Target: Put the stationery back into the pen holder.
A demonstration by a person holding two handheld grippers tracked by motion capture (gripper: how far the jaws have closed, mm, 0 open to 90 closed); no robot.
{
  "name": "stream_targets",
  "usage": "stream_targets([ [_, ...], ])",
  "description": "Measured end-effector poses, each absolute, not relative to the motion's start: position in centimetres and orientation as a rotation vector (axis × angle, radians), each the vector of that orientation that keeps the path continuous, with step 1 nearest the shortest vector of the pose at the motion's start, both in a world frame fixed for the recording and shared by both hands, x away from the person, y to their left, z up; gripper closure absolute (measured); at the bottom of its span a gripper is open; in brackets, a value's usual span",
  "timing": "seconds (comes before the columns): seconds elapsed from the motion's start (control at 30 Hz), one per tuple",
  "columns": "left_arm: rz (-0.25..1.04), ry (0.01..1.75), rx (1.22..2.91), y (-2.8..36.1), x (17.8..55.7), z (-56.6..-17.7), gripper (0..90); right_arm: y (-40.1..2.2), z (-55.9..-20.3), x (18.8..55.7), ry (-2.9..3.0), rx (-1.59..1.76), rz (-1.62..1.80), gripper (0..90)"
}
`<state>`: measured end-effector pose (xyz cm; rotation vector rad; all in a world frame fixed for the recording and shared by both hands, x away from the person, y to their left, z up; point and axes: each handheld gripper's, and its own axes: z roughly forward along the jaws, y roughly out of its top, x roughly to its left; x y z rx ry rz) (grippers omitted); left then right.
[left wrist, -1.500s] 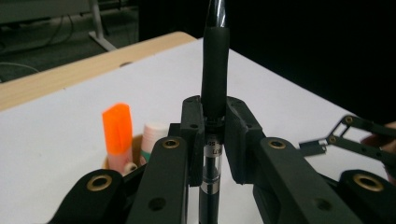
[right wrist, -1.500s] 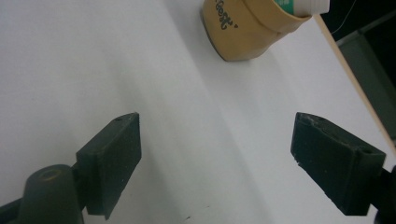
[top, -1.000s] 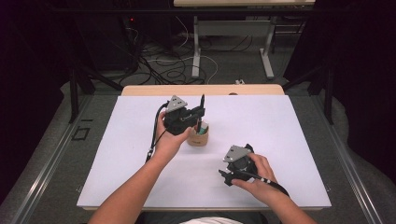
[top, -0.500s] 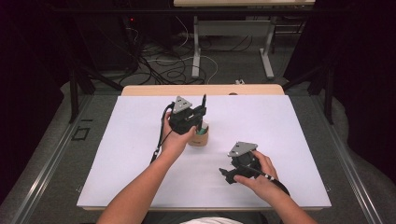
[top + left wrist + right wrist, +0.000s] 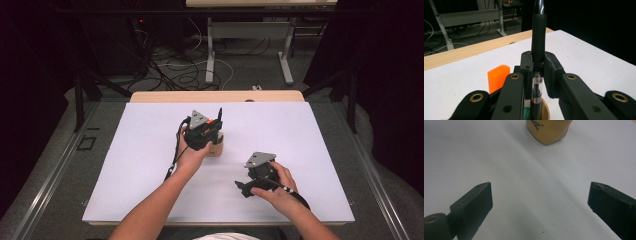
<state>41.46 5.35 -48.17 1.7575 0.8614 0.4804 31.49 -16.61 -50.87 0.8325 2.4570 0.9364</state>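
Left gripper (image 5: 212, 131): lower than a second ago, now right above the wooden cup (image 5: 216, 146); jaws pinch a black pen (image 5: 537, 50) upright.
Pen: its lower end reaches down inside the cup's rim in the left gripper view; its top sticks up behind the gripper in the high view.
Right gripper (image 5: 540, 195): same place as before, near the cup on the person's side; jaws have just been opening and now stand spread wide with only the white table (image 5: 125, 165) between them.
Orange cap (image 5: 497, 77): just beside the pen at the cup, half hidden by the jaw arm.
Hidden: the pen's tip and the cup's inside are covered by the gripper; a green thing in the cup is too cut off to name.
Cup in right gripper view (image 5: 548, 130): top cut off; print on it too blurred to read.
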Motion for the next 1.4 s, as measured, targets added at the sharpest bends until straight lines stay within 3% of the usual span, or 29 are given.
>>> stream_targets([
  [1.17,0.505,0.9,1.908,4.8,40.9,-50.6,78.5,-16.8,-51.3,31.8,2.507,0.893,0.97,0.0],
  [1.4,0.489,0.898,1.889,4.9,40.6,-49.7,72.5,-16.8,-51.3,31.7,2.495,0.906,0.976,0.0],
])
